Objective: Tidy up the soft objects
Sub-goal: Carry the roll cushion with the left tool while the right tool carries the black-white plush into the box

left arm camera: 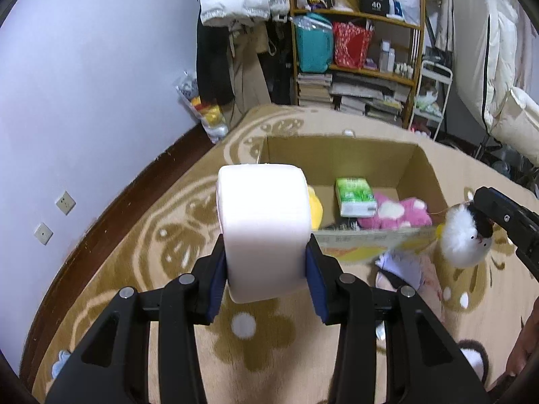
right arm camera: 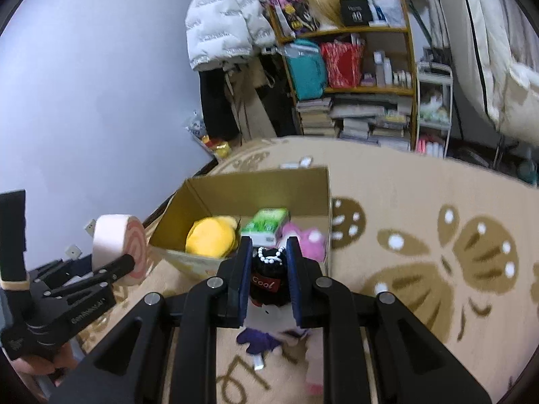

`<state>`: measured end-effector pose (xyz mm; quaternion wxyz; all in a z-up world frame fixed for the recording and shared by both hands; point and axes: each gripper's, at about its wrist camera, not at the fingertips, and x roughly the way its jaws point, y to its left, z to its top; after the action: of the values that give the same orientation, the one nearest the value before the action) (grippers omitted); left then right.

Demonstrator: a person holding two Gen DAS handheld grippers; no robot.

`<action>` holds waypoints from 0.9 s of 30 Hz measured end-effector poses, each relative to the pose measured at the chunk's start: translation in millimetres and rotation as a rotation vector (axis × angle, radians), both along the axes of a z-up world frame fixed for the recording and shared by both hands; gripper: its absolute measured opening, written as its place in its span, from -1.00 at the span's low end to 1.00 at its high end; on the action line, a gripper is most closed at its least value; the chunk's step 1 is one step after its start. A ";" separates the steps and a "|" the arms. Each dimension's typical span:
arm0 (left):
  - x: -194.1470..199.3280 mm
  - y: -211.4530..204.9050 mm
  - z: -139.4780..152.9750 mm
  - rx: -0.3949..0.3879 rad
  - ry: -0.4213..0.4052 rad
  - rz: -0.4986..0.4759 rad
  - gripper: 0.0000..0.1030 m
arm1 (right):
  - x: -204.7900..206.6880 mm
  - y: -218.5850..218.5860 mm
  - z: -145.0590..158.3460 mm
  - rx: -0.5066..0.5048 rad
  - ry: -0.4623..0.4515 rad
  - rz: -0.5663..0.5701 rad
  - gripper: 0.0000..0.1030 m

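Note:
My left gripper (left arm camera: pixel 266 252) is shut on a pale pink roll-shaped cushion (left arm camera: pixel 264 222), held above the carpet in front of the cardboard box (left arm camera: pixel 337 155). In the right wrist view the same roll (right arm camera: pixel 118 245) shows a pink spiral end, left of the box (right arm camera: pixel 256 185). My right gripper (right arm camera: pixel 269 256) is shut on a small white fluffy plush with a black cap (right arm camera: pixel 267 281) and a bead chain. From the left it hangs (left arm camera: pixel 463 240) beside the box's near right corner. The box holds a yellow plush (right arm camera: pixel 210 239), a green tissue pack (right arm camera: pixel 266 225) and a pink spotted plush (right arm camera: pixel 308 240).
The beige flowered carpet (right arm camera: pixel 421 202) spreads around the box. A purple-and-white item (right arm camera: pixel 259 340) lies on it under my right gripper. A crowded wooden shelf (right arm camera: pixel 370 91), hanging jackets (right arm camera: pixel 222 27) and a white rack (right arm camera: pixel 434 107) line the far wall. A hand (right arm camera: pixel 37 367) grips the left tool.

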<state>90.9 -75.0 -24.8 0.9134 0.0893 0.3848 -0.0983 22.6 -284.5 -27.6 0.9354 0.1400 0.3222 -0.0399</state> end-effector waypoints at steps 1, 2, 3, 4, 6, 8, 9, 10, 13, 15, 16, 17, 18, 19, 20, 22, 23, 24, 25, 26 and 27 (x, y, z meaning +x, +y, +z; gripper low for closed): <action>1.9 -0.7 2.4 -0.001 -0.009 0.001 -0.21 | 1.5 0.5 2.5 -0.012 -0.010 0.002 -0.60; 3.7 -1.5 4.1 -0.002 -0.019 0.001 -0.21 | 3.2 0.6 4.3 -0.015 -0.017 0.005 -0.60; 5.8 -3.1 6.2 -0.002 -0.032 -0.001 -0.21 | 5.7 -0.1 6.1 -0.014 -0.025 0.009 -0.60; 7.8 -4.5 7.6 -0.001 -0.042 -0.005 -0.21 | 8.5 -1.0 7.8 -0.017 -0.032 0.011 -0.60; 9.7 -7.8 9.4 0.003 -0.060 -0.013 -0.21 | 12.2 -2.0 11.3 -0.027 -0.045 0.017 -0.60; 10.1 -8.4 9.1 0.004 -0.072 -0.007 -0.21 | 18.8 -3.3 15.0 -0.037 -0.059 0.020 -0.60; 11.7 -9.6 8.8 0.006 -0.075 -0.006 -0.21 | 22.6 -4.1 16.3 -0.040 -0.063 0.021 -0.60; 13.2 -11.1 8.9 0.009 -0.075 -0.008 -0.21 | 25.8 -5.0 17.1 -0.043 -0.069 0.022 -0.60; 18.7 -15.6 8.8 0.023 -0.086 -0.012 -0.21 | 33.7 -6.5 17.1 -0.051 -0.078 0.013 -0.60; 23.6 -19.6 8.8 0.028 -0.098 -0.014 -0.21 | 38.3 -5.6 14.7 -0.056 -0.076 0.019 -0.60; 26.8 -21.5 9.5 0.025 -0.104 -0.017 -0.21 | 39.9 -5.3 13.9 -0.057 -0.076 0.020 -0.60; 30.3 -23.4 9.9 0.021 -0.109 -0.021 -0.21 | 42.4 -5.2 12.9 -0.056 -0.076 0.025 -0.60; 33.0 -24.9 9.5 0.019 -0.113 -0.024 -0.21 | 45.1 -4.9 12.0 -0.058 -0.079 0.029 -0.60; 35.0 -26.2 9.5 0.019 -0.118 -0.027 -0.21 | 46.6 -5.0 11.4 -0.061 -0.082 0.031 -0.60; 37.1 -27.2 9.6 0.019 -0.126 -0.029 -0.21 | 49.1 -5.0 10.7 -0.063 -0.086 0.036 -0.60; 40.9 -29.8 8.9 0.022 -0.147 -0.032 -0.21 | 52.5 -5.7 8.0 -0.068 -0.095 0.043 -0.60; 42.1 -30.6 8.3 0.022 -0.155 -0.034 -0.21 | 54.7 -5.7 7.1 -0.070 -0.099 0.045 -0.60; 43.6 -31.7 7.1 0.020 -0.164 -0.034 -0.20 | 56.2 -5.8 5.8 -0.073 -0.102 0.048 -0.60; 44.7 -31.8 6.3 0.017 -0.168 -0.035 -0.20 | 59.3 -6.0 3.0 -0.078 -0.103 0.049 -0.60; 45.8 -32.4 4.7 0.012 -0.174 -0.038 -0.20 | 61.6 -6.2 0.6 -0.079 -0.100 0.052 -0.60; 46.3 -33.3 3.2 0.009 -0.177 -0.041 -0.20 | 64.6 -6.5 -2.3 -0.079 -0.097 0.057 -0.60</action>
<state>137.3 -108.3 -21.6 0.9413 0.1097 0.3009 -0.1071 87.2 -291.0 -29.9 0.9555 0.0955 0.2786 -0.0190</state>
